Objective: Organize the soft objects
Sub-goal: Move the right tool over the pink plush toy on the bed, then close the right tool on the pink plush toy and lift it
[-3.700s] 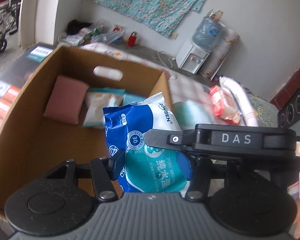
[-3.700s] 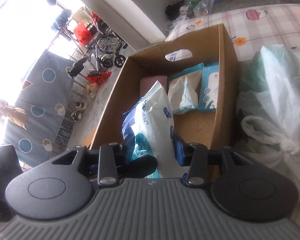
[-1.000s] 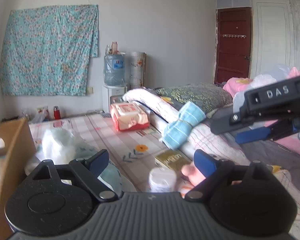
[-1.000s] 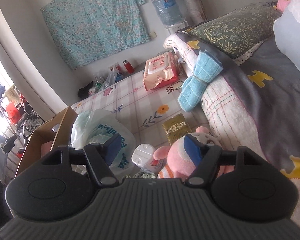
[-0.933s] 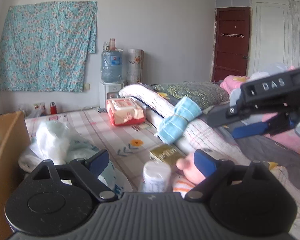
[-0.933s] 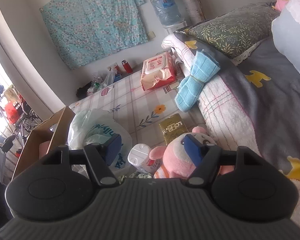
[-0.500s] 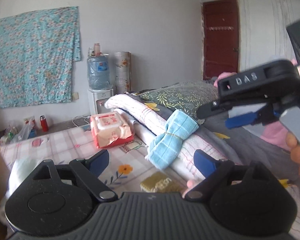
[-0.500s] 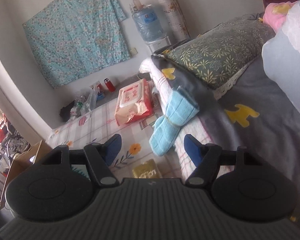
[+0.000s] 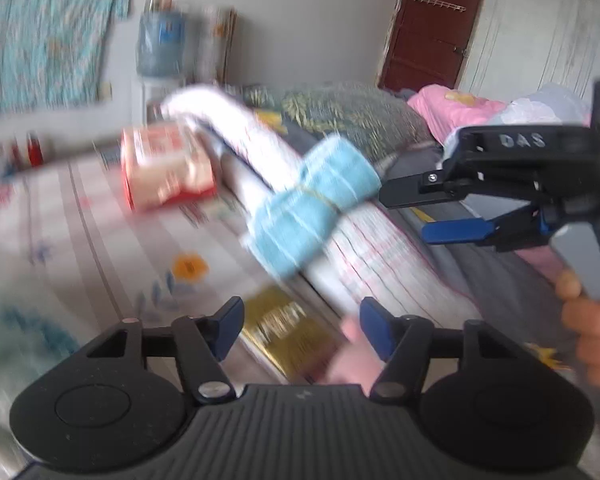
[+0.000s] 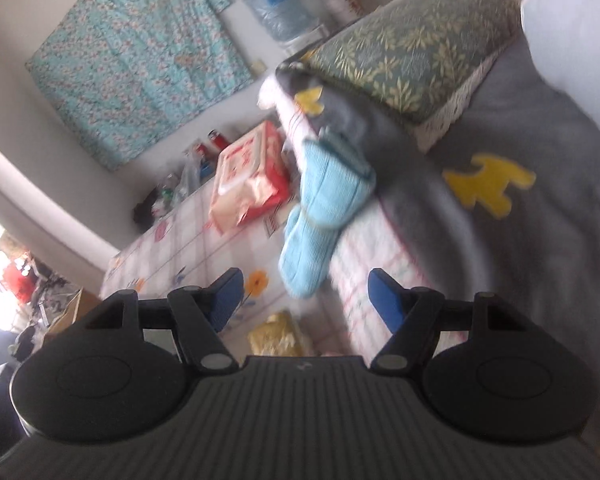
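Taking the blue towel bundle (image 9: 314,208) as the landmark, it lies tied at its middle on the edge of the folded quilt (image 9: 364,240), draped down toward the checked sheet (image 9: 100,240). To its left sits the red-and-white wipes pack (image 9: 166,172), near but not touching it. Below it on the sheet lies a gold packet (image 9: 288,330), and beside that a pink shape that may be the plush toy, though blur leaves this unsure.

A few seconds back both grippers were over the cardboard box with a blue wipes bag between them; now the box is almost out of sight, only a corner showing at the far left of the right wrist view. Both views have swung from the toy and bottle up toward the towel bundle.

The left gripper (image 9: 300,330) has just been closing its jaws partway; they stand apart with nothing between them. The right gripper (image 10: 306,300) is also apart and empty, just short of the bundle, which shows between its fingers ahead.

The bag looks delivered, and the towel bundle seems the next soft thing to fetch.
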A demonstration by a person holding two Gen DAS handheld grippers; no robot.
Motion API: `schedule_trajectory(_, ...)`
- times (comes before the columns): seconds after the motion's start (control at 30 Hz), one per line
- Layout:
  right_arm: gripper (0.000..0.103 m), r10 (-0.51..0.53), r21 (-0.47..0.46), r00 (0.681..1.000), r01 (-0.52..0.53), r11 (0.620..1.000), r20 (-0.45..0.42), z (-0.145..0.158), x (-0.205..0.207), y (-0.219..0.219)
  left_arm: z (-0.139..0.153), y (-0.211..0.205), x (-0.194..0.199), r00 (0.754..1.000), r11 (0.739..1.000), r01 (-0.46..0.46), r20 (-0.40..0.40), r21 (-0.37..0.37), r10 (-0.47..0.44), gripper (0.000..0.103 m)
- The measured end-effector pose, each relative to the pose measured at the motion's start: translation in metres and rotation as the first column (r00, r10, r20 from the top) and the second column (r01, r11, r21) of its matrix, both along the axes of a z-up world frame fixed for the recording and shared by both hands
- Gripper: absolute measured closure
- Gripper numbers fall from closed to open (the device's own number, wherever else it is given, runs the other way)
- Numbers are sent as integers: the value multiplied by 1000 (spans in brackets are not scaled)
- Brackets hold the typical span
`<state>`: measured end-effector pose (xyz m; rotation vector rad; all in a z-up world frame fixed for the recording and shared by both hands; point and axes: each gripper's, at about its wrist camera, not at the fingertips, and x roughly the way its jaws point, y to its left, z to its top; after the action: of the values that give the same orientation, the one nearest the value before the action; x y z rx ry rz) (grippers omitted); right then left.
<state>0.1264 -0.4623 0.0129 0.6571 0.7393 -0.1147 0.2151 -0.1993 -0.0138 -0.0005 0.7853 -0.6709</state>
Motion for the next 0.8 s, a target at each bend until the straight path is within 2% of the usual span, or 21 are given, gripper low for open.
schedule_trajectory(0.07, 34, 22, 30, 1000, -22, 999, -10, -6, -12, 8, -6, 5, -4, 996, 999, 18, -86, -38, -21, 47)
schedule_trajectory(0.13, 34, 43, 54, 999, -42, 998, -20, -12, -24, 16, -9, 7, -10, 993, 998, 17, -119, -58, -23, 47)
schedule_trajectory(0.23, 34, 54, 46, 997, -52, 998, -50, -21, -37, 29, -8, 7, -15, 993, 999, 11, -114, -48, -16, 48)
schedule_trajectory(0.33, 35, 38, 40, 994, -34, 999, -99, -33, -47, 37, -4, 7, -22, 995, 999, 17, -102, -31, -20, 55)
schedule_trajectory(0.4, 34, 28, 41, 992, -23, 999, -123, -41, -50, 40, -4, 9, -27, 996, 1000, 14, -89, -23, -16, 55)
schedule_trajectory(0.5, 34, 7, 75, 993, 2, 997, -116, -48, -55, 38, -5, 15, -32, 995, 999, 7, -104, -45, -12, 55)
schedule_trajectory(0.6, 32, -12, 118, 992, 27, 993, -125, -52, -54, 31, -5, 20, -34, 991, 997, 12, -132, -74, -21, 48)
schedule_trajectory(0.67, 31, -23, 137, 991, 41, 990, -131, -53, -55, 30, -6, 20, -37, 989, 996, 23, -144, -89, -35, 38)
schedule_trajectory(0.8, 26, -39, 182, 989, 65, 981, -143, -59, -57, 27, -10, 9, -41, 989, 997, 54, -137, -55, -61, 35)
